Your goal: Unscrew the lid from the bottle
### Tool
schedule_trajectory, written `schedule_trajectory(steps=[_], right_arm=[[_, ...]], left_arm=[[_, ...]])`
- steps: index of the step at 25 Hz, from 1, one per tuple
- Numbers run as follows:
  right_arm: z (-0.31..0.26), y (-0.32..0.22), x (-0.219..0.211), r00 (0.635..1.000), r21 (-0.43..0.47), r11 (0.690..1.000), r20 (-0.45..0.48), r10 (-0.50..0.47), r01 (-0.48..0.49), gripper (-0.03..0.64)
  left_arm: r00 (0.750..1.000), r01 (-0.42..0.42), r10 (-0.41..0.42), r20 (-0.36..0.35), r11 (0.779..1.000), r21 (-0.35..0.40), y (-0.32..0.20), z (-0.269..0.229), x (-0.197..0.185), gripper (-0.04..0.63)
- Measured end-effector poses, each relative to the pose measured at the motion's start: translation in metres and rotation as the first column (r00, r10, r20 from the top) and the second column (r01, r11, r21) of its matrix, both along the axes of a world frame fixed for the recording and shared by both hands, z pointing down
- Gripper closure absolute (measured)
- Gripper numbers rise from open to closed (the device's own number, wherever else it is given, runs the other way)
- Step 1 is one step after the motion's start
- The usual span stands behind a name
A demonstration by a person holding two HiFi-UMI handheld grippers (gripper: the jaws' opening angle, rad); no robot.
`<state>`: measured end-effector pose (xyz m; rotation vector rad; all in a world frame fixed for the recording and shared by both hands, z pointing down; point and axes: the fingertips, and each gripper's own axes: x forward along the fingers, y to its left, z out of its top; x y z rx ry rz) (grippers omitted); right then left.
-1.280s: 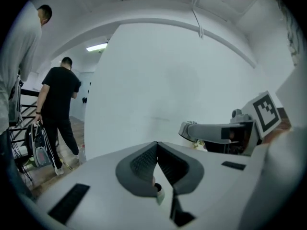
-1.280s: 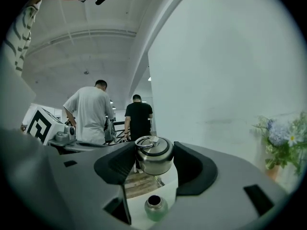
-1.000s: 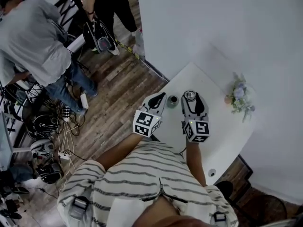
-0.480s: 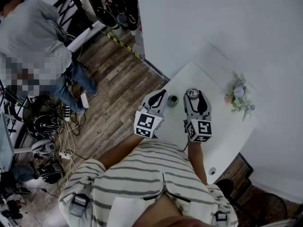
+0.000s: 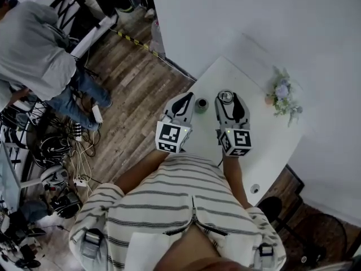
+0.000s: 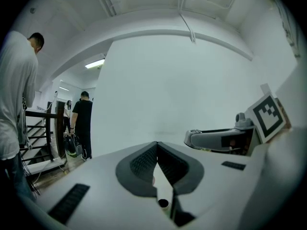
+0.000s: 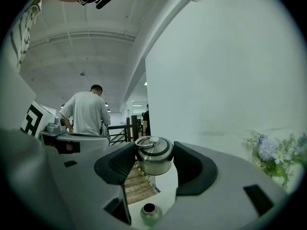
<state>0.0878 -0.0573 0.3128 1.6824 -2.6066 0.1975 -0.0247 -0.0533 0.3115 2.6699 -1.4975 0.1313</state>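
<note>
L gripper, shut & empty, has lifted a bit. R gripper stays clamped on lid. Bottle stands open on table btwn them, so unscrewing looks done.

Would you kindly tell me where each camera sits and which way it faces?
Head view: on the person's head, looking steeply down at the white table; shows the striped shirt, left gripper and right gripper.
Left gripper view: rides the left gripper, looking along its shut jaws toward a white wall.
Right gripper view: rides the right gripper, looking along jaws closed on the lid, above the open bottle.
Shared: head view and right gripper view both show lid, bottle and flowers.
</note>
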Motion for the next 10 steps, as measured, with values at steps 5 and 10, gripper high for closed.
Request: schedule_trajectory(steps=[5,10], right_arm=[[0.0002,0.0023,0.0021,1.0,0.0,1.0,0.002,0.007,-0.007,0.357],[0.0018,0.0014,0.0019,1.0,0.001,1.0,-0.006,-0.002,0.002,0.357]], left_arm=[[1.0,-0.005,0.005,0.005,1.0,0.004,0.0006,-0.0014,0.0006,0.597],[1.0,-0.005,0.005,0.009,1.0,0.009,0.001,0.0011,0.0029,0.597]])
